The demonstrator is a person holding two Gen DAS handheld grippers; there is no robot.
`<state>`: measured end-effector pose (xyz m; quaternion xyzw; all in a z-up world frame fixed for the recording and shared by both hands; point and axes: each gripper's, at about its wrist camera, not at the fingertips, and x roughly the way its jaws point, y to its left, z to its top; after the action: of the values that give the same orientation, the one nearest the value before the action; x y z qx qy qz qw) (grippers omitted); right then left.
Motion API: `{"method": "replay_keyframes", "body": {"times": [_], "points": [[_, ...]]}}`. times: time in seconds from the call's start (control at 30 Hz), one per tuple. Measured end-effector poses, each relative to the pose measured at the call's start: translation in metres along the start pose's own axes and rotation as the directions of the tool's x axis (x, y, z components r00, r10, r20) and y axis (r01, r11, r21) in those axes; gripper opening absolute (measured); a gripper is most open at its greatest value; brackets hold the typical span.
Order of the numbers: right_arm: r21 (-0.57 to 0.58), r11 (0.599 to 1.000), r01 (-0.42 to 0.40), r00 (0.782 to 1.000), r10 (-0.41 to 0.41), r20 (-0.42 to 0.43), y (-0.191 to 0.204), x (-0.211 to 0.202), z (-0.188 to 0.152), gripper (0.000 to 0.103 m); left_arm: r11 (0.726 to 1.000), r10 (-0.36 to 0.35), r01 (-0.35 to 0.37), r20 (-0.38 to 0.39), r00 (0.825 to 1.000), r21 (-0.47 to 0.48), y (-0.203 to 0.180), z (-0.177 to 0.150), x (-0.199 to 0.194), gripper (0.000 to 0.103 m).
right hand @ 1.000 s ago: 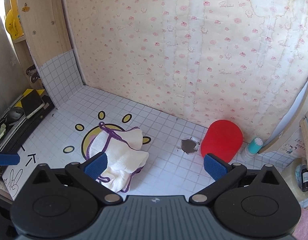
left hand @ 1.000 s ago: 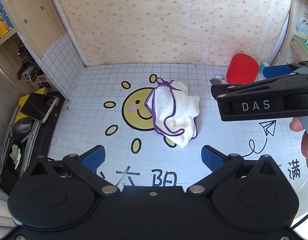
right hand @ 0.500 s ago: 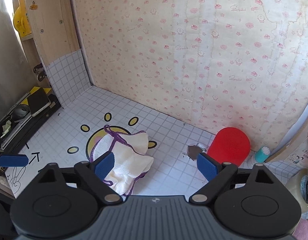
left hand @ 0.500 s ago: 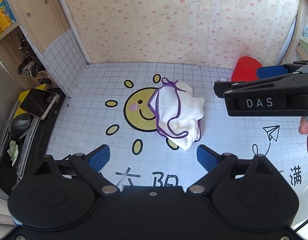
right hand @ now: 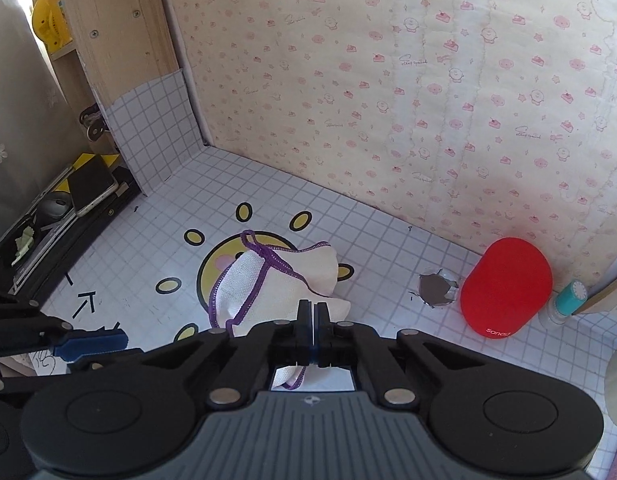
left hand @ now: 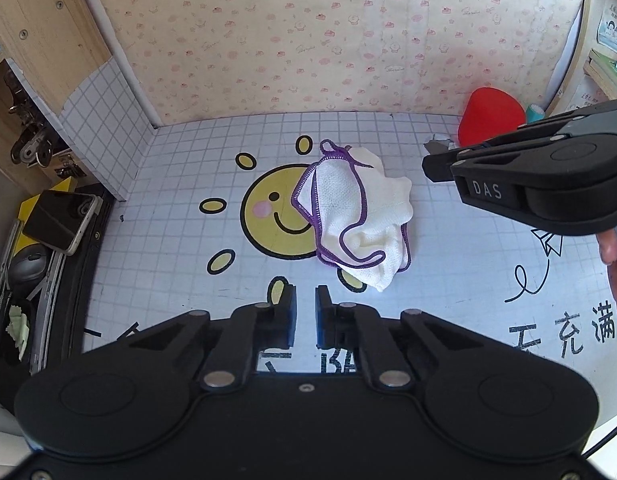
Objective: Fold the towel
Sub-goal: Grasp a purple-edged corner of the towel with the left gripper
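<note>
Crumpled white cloth towel with purple stitched edging [left hand: 360, 220], lying on sun-print grid bench [left hand: 180, 240].
Left tongs [left hand: 305, 304] just pressed together, empty, short of it; right tongs [right hand: 313, 312] just pressed together, empty, above it.

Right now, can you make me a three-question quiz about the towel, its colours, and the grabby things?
1. Where does the towel lie?
A. on the sun face drawing
B. on the red speaker
C. on the phone

2. What colour is the towel's stitched edge?
A. green
B. purple
C. orange

3. How does the left hand-held gripper stand?
A. wide open
B. shut on the towel
C. shut, holding nothing

Answers:
1 A, the crumpled towel covers the right side of the yellow sun face on the mat.
2 B, a purple hem runs round the white cloth.
3 C, its blue pads nearly meet just short of the towel, with only mat showing between them; its jaws have just been closing.
</note>
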<state>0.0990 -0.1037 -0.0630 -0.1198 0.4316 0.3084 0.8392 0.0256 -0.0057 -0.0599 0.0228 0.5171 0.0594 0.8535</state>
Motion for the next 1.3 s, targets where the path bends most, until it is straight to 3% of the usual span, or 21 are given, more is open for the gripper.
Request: {"method": "replay_keyframes", "body": {"times": [0.23, 0.27, 0.33, 0.37, 0.4, 0.47, 0.53, 0.93, 1.0, 1.13, 1.23, 1.3], "points": [[0.007, 1.000, -0.020, 0.999, 0.020, -0.029, 0.004, 0.014, 0.005, 0.000, 1.000, -0.016, 0.016, -0.009, 1.000, -0.001, 0.003, 0.001, 0.007, 0.009], [0.009, 1.000, -0.017, 0.999, 0.018, -0.030, 0.004, 0.016, 0.006, 0.001, 1.000, -0.016, 0.016, -0.013, 1.000, -0.001, 0.003, 0.001, 0.009, 0.015], [0.024, 1.000, -0.018, 0.999, 0.019, -0.031, 0.004, 0.020, 0.009, 0.004, 1.000, -0.009, 0.009, -0.016, 1.000, 0.000, 0.004, 0.001, 0.012, 0.042], [0.033, 0.999, -0.020, 0.999, 0.021, -0.031, 0.004, 0.021, 0.010, 0.010, 1.000, -0.003, 0.003, -0.010, 1.000, 0.000, 0.005, 0.001, 0.012, 0.067], [0.041, 0.999, -0.026, 0.999, 0.027, -0.028, 0.004, 0.021, 0.011, 0.014, 1.000, 0.005, -0.005, 0.001, 1.000, 0.002, 0.006, 0.001, 0.012, 0.082], [0.047, 0.998, -0.050, 0.999, 0.051, -0.018, 0.003, 0.021, 0.014, 0.040, 1.000, 0.016, -0.016, 0.029, 0.999, 0.014, 0.006, 0.002, 0.010, 0.082], [0.042, 0.997, -0.060, 0.998, 0.060, -0.008, 0.005, 0.021, 0.016, 0.054, 0.999, 0.026, -0.027, 0.029, 0.999, 0.024, 0.007, 0.005, 0.011, 0.082], [0.048, 0.995, -0.092, 0.994, 0.095, -0.063, 0.008, 0.042, 0.019, 0.054, 1.000, 0.017, -0.017, -0.003, 1.000, 0.017, 0.016, 0.005, 0.023, 0.082], [0.054, 0.994, -0.096, 0.993, 0.099, -0.068, 0.007, 0.045, 0.017, 0.050, 1.000, 0.008, -0.008, -0.002, 1.000, 0.019, 0.016, 0.005, 0.023, 0.082], [0.037, 0.993, -0.109, 0.991, 0.111, -0.078, 0.009, 0.050, 0.015, 0.014, 0.999, -0.039, 0.039, 0.001, 0.999, 0.034, 0.013, 0.005, 0.025, 0.078], [0.040, 0.993, -0.113, 0.990, 0.116, -0.076, 0.008, 0.051, 0.015, 0.007, 0.998, -0.049, 0.050, -0.005, 0.999, 0.043, 0.010, 0.005, 0.027, 0.067], [0.037, 0.992, -0.119, 0.990, 0.121, -0.068, 0.008, 0.050, 0.015, 0.003, 0.997, -0.042, 0.042, -0.008, 0.999, 0.065, 0.007, 0.004, 0.029, 0.053]]}}
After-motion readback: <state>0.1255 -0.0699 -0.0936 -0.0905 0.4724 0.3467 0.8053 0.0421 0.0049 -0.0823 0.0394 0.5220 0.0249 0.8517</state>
